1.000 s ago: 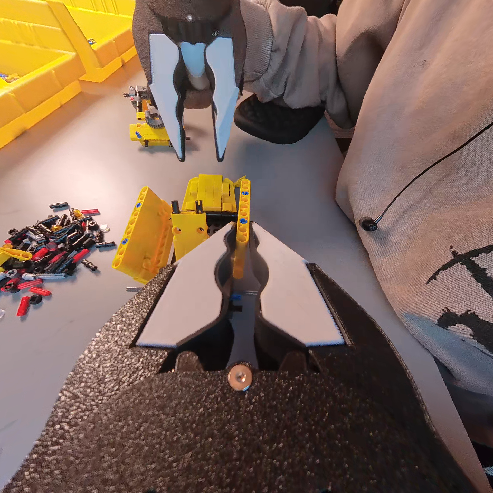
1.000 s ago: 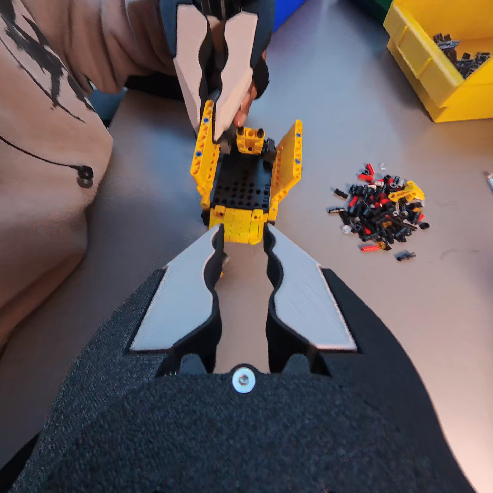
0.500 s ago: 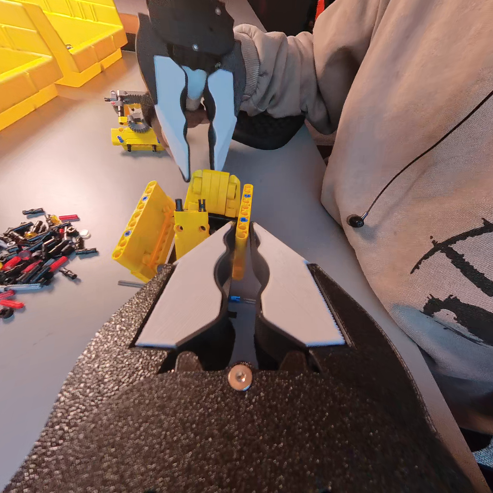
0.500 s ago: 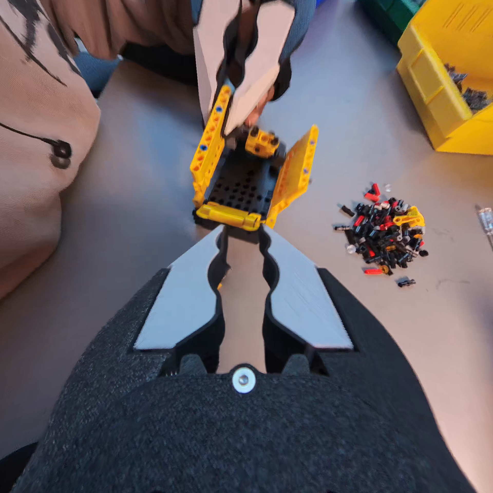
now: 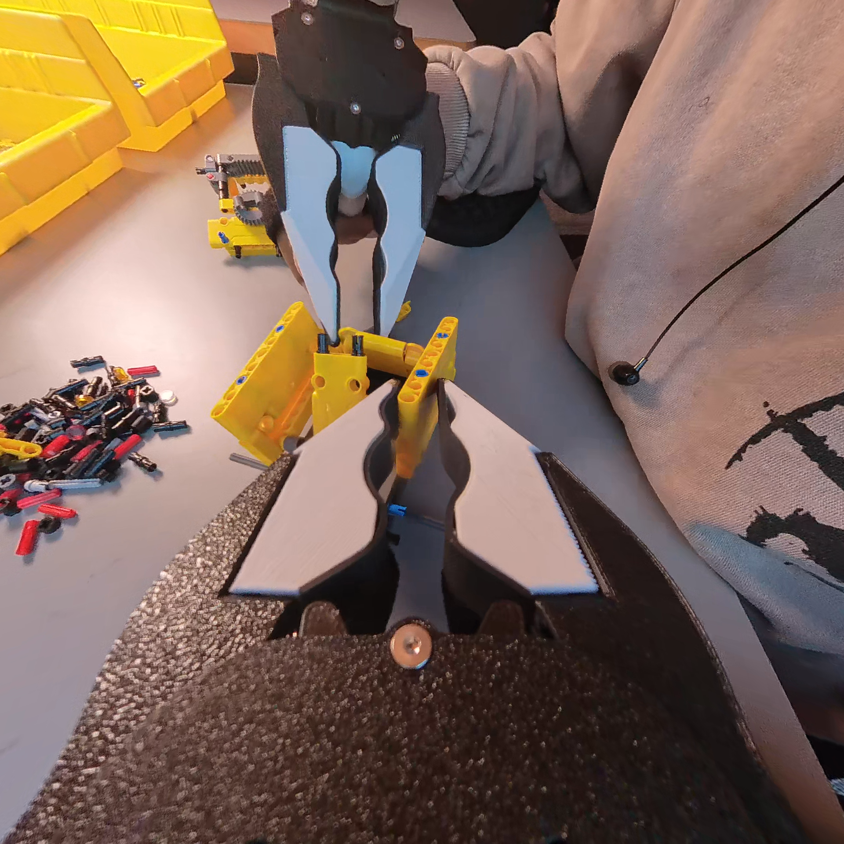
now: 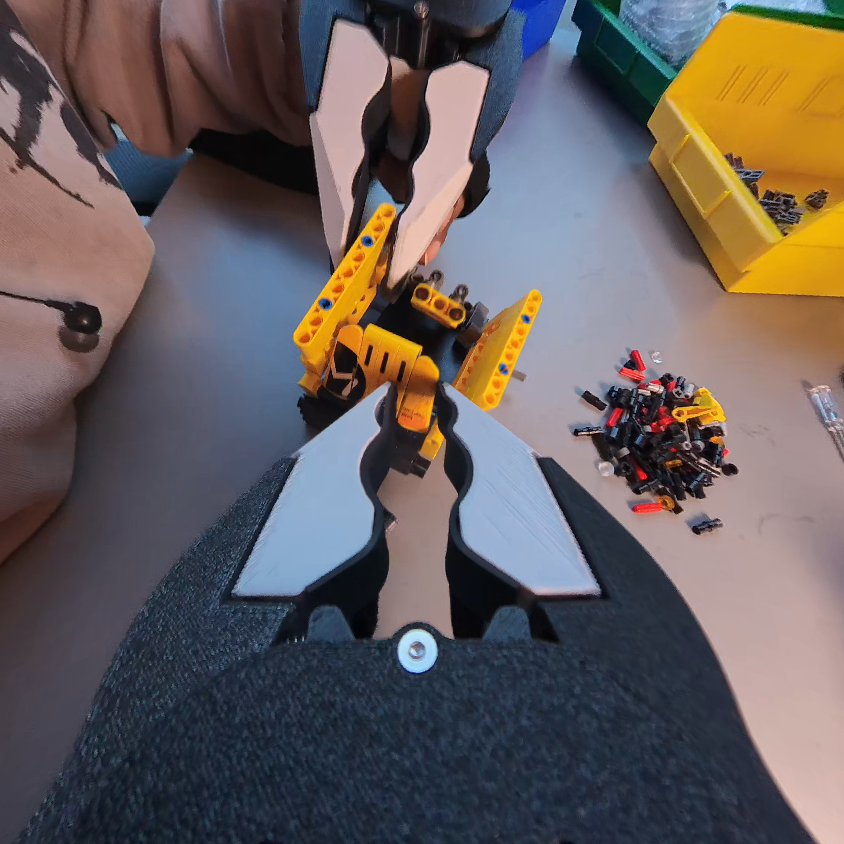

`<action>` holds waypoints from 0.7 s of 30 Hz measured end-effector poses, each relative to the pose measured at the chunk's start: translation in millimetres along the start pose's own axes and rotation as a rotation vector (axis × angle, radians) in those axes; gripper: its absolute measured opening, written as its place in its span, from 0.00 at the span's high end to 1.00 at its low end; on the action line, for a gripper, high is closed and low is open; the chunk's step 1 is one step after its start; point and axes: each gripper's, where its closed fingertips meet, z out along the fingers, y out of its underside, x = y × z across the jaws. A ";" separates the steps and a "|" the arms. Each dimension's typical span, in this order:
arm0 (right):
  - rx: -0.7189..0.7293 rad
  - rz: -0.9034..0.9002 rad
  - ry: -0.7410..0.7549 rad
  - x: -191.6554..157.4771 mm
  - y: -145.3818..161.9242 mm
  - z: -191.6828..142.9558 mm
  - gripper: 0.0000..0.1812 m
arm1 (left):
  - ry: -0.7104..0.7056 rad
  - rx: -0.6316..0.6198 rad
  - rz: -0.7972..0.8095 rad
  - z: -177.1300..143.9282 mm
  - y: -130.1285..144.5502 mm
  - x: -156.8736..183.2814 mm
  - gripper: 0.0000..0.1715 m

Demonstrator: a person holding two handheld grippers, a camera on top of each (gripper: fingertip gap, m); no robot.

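The grey worktop (image 5: 114,283) is carrying everything, with a person in a beige sweatshirt (image 5: 712,228) leaning in along one edge. Yellow bins (image 5: 91,91) are standing at the far corner in the left wrist view, and another yellow bin (image 6: 753,182) holding dark parts is sitting toward the opposite edge beside a green bin (image 6: 616,55).

Near the middle of the worktop, close to the person's edge, a yellow brick model (image 6: 379,356) with a black base is sitting tilted, its two side panels splayed outward. The left gripper (image 5: 416,388) is clamping the yellow studless beam (image 5: 424,379) that forms the side panel nearest the person. The right gripper (image 6: 413,392) is reaching in from the opposite end, its fingers closing around a curved yellow piece (image 6: 418,397) at the model's front; whether it is truly gripping, I cannot tell.

A smaller yellow geared assembly (image 5: 237,214) is resting farther off, toward the bins. A loose pile of small black and red pins (image 6: 662,434) is lying well apart from the model.
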 end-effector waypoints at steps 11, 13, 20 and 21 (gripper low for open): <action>-0.264 0.037 -0.126 -12.2 50.1 -40.5 0.80 | -0.064 -0.087 -0.059 -53.2 22.0 -14.8 0.96; -0.313 0.020 -0.153 -20.6 57.7 -31.0 0.80 | -0.110 -0.075 -0.073 -63.1 24.5 -23.2 0.97; -0.251 0.017 -0.130 -17.1 49.4 -19.4 0.90 | -0.231 0.218 -0.035 -97.5 -25.1 -36.7 0.84; -0.181 0.027 -0.097 -9.9 37.8 -19.4 0.90 | -0.244 0.294 -0.026 -100.8 -38.6 -37.0 0.84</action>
